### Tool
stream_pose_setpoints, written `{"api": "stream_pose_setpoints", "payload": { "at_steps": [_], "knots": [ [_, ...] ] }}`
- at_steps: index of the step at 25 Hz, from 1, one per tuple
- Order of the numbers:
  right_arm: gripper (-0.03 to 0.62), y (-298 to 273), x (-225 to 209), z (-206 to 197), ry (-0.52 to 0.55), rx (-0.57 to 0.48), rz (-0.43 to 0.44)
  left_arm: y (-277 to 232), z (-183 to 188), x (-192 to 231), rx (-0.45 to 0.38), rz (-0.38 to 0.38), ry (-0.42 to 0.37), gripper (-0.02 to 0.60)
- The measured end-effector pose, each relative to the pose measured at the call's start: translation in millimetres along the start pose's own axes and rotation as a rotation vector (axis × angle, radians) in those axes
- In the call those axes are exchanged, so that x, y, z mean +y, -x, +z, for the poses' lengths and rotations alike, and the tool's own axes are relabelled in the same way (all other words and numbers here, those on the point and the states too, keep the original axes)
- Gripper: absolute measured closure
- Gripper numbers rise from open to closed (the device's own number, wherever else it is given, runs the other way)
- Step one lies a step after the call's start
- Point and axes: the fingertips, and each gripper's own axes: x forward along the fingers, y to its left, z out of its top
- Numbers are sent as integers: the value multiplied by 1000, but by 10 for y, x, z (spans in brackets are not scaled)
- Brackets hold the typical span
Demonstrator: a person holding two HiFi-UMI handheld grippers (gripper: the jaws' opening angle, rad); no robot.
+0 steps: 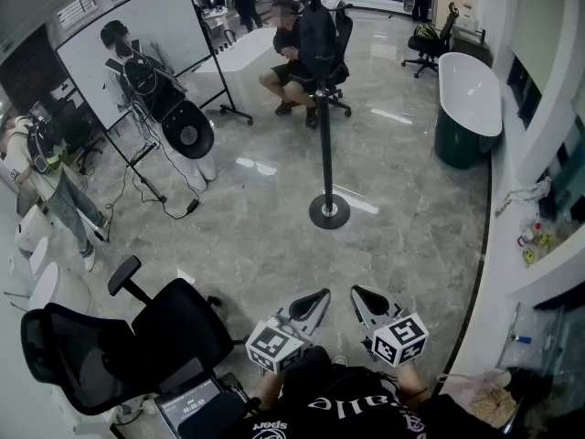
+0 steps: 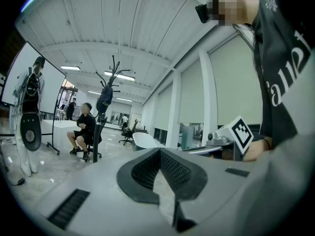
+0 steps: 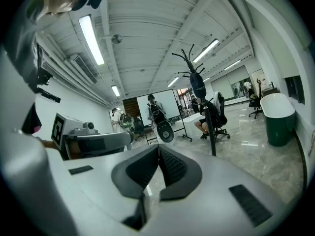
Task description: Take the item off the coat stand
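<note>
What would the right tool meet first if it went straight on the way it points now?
Nothing close: the right tool, shut, points over the floor. Far on, it would probably meet the person at the whiteboard; the coat stand is right of that line.

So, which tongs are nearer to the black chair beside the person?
Left. The left tongs sit just right of the chair; the right tongs are farther right, on the other side of the left ones.
</note>
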Motion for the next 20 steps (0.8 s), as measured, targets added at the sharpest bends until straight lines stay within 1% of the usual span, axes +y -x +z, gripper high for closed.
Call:
{"api": "stream_pose_setpoints", "payload": {
  "at_steps": [4,7,10,12,16,20],
  "knots": [
    [577,-70,-92,-16,-8,6,-3,-48,-24,58,10,5,1,578],
    [577,-118,-125,10,-7,5,10,-124,-31,120,13,10,18,578],
    [577,-202,-223,52,-8,-3,1,-292,17,182,-1,-23,29,578],
    [577,-315,-299,93,-4,-8,-18,-381,42,271,-2,-51,14,578],
    [577,-642,-407,168,-7,-16,-55,-464,58,618,10,-84,-11,578],
    [577,-1087,-497,313,2,-20,-67,-560,183,1119,0,-92,-19,578]
  ]
}}
